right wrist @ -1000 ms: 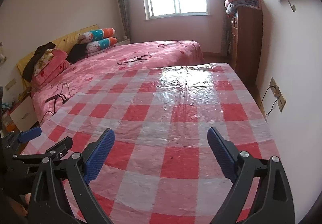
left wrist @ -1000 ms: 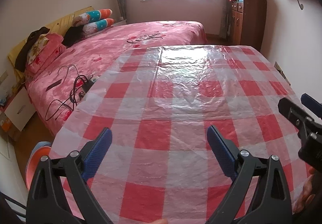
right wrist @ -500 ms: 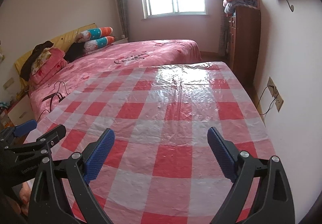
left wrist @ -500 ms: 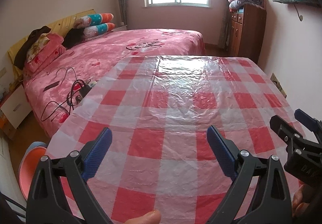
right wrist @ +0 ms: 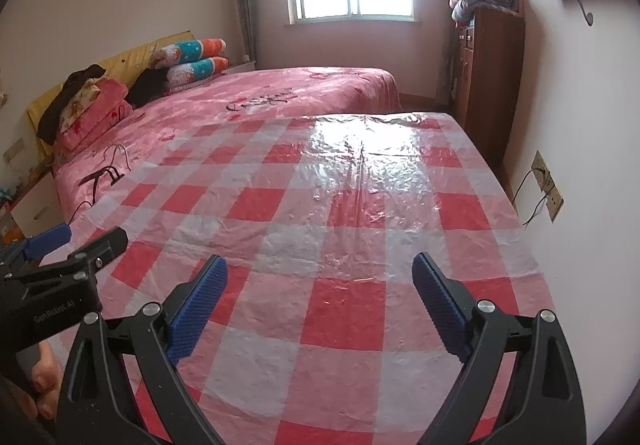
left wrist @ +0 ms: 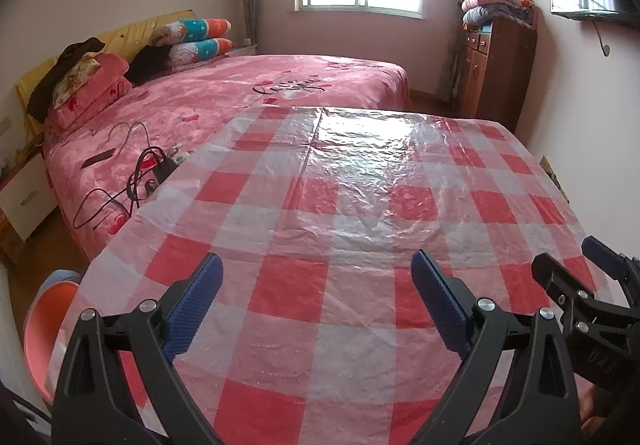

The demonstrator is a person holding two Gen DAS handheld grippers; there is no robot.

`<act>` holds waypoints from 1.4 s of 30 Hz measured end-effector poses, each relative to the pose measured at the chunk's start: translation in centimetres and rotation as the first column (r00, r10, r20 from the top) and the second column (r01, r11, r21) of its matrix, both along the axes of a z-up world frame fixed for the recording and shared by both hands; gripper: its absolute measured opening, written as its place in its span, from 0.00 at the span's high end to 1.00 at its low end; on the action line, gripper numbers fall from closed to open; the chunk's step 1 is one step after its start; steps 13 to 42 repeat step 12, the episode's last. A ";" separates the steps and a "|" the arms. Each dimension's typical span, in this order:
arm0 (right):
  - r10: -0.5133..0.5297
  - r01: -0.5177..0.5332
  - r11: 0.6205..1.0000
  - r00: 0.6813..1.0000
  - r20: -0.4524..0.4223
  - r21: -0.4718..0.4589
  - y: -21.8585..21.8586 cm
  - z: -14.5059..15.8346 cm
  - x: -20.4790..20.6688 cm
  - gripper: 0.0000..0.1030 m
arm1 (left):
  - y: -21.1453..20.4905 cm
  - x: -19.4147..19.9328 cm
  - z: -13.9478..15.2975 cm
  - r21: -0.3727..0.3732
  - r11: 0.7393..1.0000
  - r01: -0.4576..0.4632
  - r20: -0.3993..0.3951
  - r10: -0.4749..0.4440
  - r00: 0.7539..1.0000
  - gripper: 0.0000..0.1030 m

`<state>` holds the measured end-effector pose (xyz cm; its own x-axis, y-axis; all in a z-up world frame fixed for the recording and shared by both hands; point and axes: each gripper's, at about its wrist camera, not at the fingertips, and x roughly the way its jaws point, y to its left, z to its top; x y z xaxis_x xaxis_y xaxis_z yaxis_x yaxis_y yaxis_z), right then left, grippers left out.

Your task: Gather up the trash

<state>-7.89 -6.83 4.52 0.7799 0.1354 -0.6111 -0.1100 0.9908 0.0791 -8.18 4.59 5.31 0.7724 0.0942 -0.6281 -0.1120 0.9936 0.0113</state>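
No piece of trash shows in either view. A table under a shiny red-and-white checked plastic cloth (left wrist: 328, 205) (right wrist: 344, 221) fills both views. My left gripper (left wrist: 316, 273) hovers open over the cloth's near edge, nothing between its blue pads. My right gripper (right wrist: 320, 269) is open too, beside it over the near right part of the cloth. Each one shows at the edge of the other's view: the right gripper (left wrist: 566, 253) at the far right, the left gripper (right wrist: 92, 235) at the far left. A hand (right wrist: 40, 377) holds the left gripper's handle.
A pink bed (left wrist: 224, 101) with pillows, cables and a charger (left wrist: 160, 169) lies left of the table. An orange-pink round container (left wrist: 44, 321) stands on the floor at the lower left. A brown cabinet (left wrist: 496, 65) and a wall socket (right wrist: 548, 185) are on the right.
Both views have tilted up and drawn back a little, showing more of the window and wall. The two grippers have come closer together. Both have stayed open.
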 end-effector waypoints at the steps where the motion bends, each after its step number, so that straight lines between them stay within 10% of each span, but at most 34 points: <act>1: -0.003 0.003 1.000 1.000 -0.008 0.000 0.0 -0.1 0.2 0.10 | 0.0 0.3 -0.2 0.000 1.000 0.001 -0.008 -0.001 1.000 0.07; 12: -0.089 0.081 0.995 0.976 -0.196 -0.049 -0.8 -3.0 4.1 0.09 | -0.1 4.7 -3.9 -0.023 0.999 -0.027 -0.179 0.023 0.984 0.08; 42: -0.089 0.081 0.995 0.976 -0.196 -0.049 -0.8 -3.0 4.1 0.09 | -0.1 4.7 -3.9 -0.023 0.999 -0.027 -0.179 0.023 0.984 0.08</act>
